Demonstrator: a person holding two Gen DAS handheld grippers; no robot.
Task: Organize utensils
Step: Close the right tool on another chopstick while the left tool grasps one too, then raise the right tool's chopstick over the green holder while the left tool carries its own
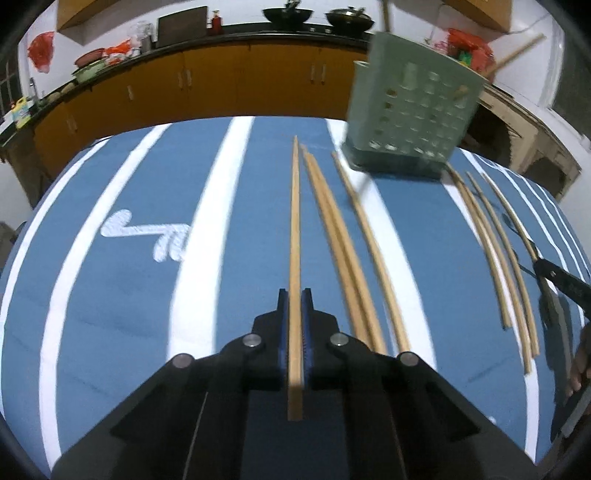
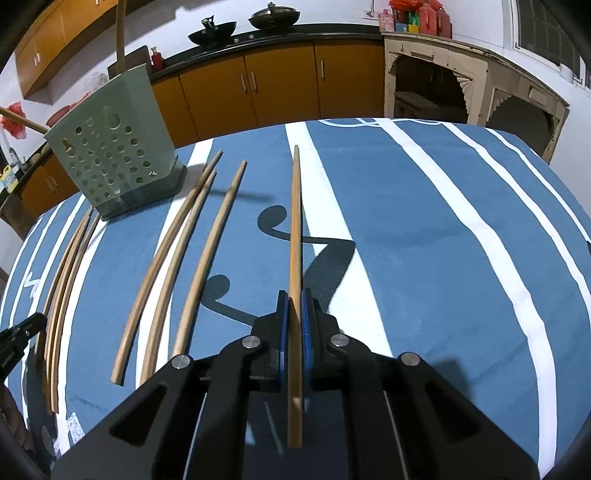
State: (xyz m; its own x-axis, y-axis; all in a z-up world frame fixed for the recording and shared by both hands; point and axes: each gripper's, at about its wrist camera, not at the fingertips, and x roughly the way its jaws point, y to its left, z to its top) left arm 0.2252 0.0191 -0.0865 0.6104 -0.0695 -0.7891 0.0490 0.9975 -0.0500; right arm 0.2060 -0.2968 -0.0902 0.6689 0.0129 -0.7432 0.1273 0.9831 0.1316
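Observation:
My left gripper [image 1: 294, 295] is shut on a wooden chopstick [image 1: 294, 221] that runs straight ahead over the blue striped tablecloth [image 1: 110, 302]. Right of it lie several loose chopsticks [image 1: 343, 251], and another bundle [image 1: 495, 240] curves along the far right. A pale green perforated utensil holder [image 1: 410, 114] stands at the back right with chopsticks [image 1: 517, 55] sticking out of it. My right gripper [image 2: 294, 297] is shut on its own chopstick [image 2: 294, 221]. Three loose chopsticks [image 2: 166, 251] lie to its left, in front of the holder [image 2: 110, 158].
A kitchen counter with orange cabinets [image 2: 280, 85] and two woks [image 2: 273, 16] runs behind the table. A worn pale wooden cabinet [image 2: 436, 74] stands at the back right. The table's far edge curves just beyond the holder.

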